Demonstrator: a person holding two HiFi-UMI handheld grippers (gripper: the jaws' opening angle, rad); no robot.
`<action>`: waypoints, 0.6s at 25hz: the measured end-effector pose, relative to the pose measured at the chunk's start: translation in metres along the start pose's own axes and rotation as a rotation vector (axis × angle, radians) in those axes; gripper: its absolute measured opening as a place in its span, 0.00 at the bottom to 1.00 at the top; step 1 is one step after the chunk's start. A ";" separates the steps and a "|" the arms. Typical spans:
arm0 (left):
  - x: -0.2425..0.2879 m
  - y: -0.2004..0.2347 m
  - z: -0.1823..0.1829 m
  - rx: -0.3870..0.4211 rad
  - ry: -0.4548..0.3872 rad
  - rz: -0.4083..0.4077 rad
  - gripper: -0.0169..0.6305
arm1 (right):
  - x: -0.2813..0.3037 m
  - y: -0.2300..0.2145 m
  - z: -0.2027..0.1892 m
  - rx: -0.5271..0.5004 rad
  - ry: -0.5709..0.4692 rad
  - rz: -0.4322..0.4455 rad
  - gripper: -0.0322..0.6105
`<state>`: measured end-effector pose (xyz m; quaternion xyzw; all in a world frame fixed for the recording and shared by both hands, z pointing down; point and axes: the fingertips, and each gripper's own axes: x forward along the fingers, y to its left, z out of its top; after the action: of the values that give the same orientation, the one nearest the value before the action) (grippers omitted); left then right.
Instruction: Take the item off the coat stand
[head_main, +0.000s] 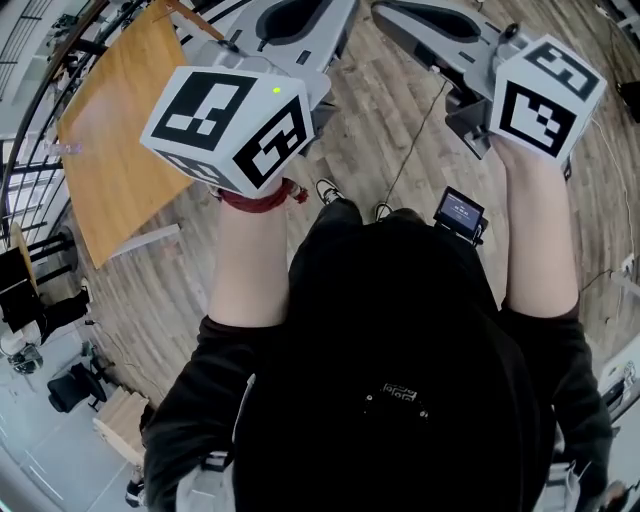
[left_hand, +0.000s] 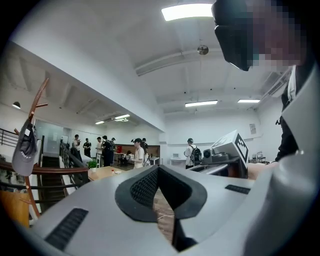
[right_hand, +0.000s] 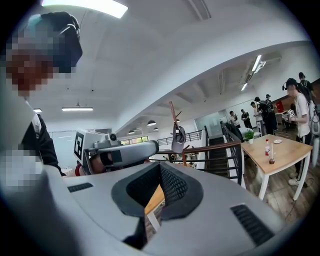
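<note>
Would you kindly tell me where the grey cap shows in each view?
Head view: not in it.
Left gripper view: cap at far left, hanging on the coat stand.
Right gripper view: cap just above centre, on the stand.
Shared landmark: the wooden table.

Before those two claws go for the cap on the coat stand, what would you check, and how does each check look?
1. Cap hangs on the coat stand: ok.
2. Left gripper empty: ok.
3. Right gripper empty: ok.
4. Jaws open for a grab: not ok, both sets are shut.
5. Cap within reach: not ok, the stand is far off by the railing.
6. How the cap hooks on: cannot tell, too small.
</note>
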<state>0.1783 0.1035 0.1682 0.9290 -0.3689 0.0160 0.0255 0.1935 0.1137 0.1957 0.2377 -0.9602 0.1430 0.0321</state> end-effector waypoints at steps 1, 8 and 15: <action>0.000 0.004 0.005 -0.001 -0.011 -0.003 0.03 | 0.004 0.000 0.005 -0.003 -0.005 -0.003 0.08; -0.013 0.065 0.009 0.000 -0.015 0.019 0.03 | 0.054 -0.002 0.025 -0.020 -0.009 -0.004 0.08; -0.029 0.144 -0.016 0.030 0.087 0.064 0.03 | 0.144 -0.005 0.026 -0.020 0.020 0.031 0.08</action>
<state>0.0588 0.0197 0.1877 0.9154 -0.3968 0.0626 0.0270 0.0684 0.0371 0.1911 0.2210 -0.9648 0.1360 0.0416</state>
